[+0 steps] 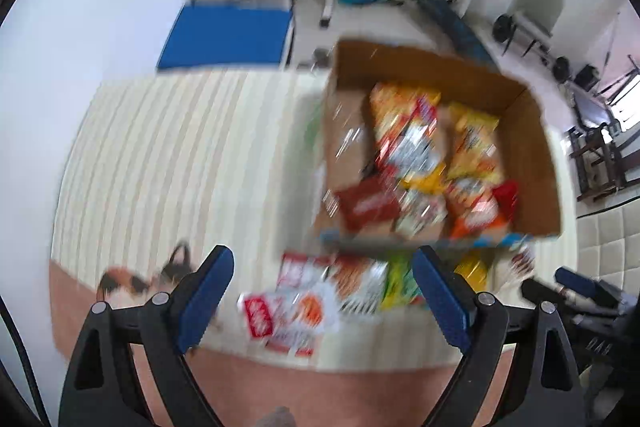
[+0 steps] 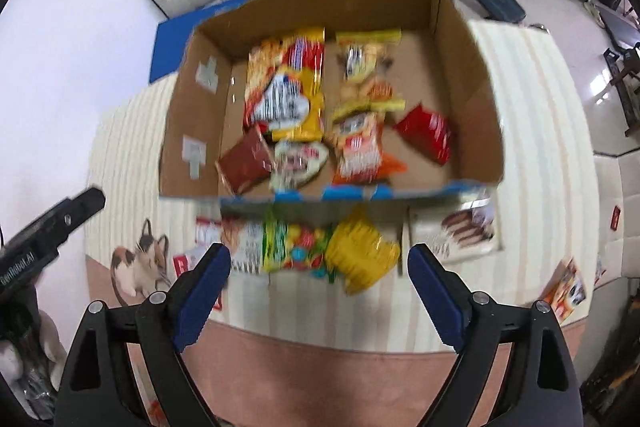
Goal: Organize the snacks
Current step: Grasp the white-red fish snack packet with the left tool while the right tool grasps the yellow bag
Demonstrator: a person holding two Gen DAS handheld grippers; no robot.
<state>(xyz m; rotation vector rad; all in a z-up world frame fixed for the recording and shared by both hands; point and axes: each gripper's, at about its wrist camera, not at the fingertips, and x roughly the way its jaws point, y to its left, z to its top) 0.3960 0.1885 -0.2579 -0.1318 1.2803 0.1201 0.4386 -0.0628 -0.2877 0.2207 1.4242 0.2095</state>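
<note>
a: both claws were released at that moment. the left claw (image 1: 324, 291) stood wide with nothing between its blue pads, and the right claw (image 2: 320, 291) was the same, hanging empty above the loose packets.

b: where were the snacks?

a: split in two lots. several lay inside the cardboard box (image 2: 468, 75), among them a big yellow bag (image 2: 296, 83) and a red packet (image 2: 428, 135). the rest sat on the striped mat (image 2: 532, 115) just in front of the box's near wall: a yellow packet (image 2: 360, 251), a green candy bag (image 2: 296, 243), a flat biscuit box (image 2: 456, 231) and some red-and-white packets (image 1: 280, 311).

b: what could have gone wrong?

a: the loose packets were crowded, touching and overlapping, so i'd judge a wide claw could have pinched two at once or nudged a neighbour aside. the wrappers looked glossy and puffy, so a grip on a corner might have slipped. the near wall of the box stood right behind them, so a low carry could have clipped it and tipped the load. both views were blurred, so aim was uncertain too, and the two claws were close enough to get in each other's way.
</note>
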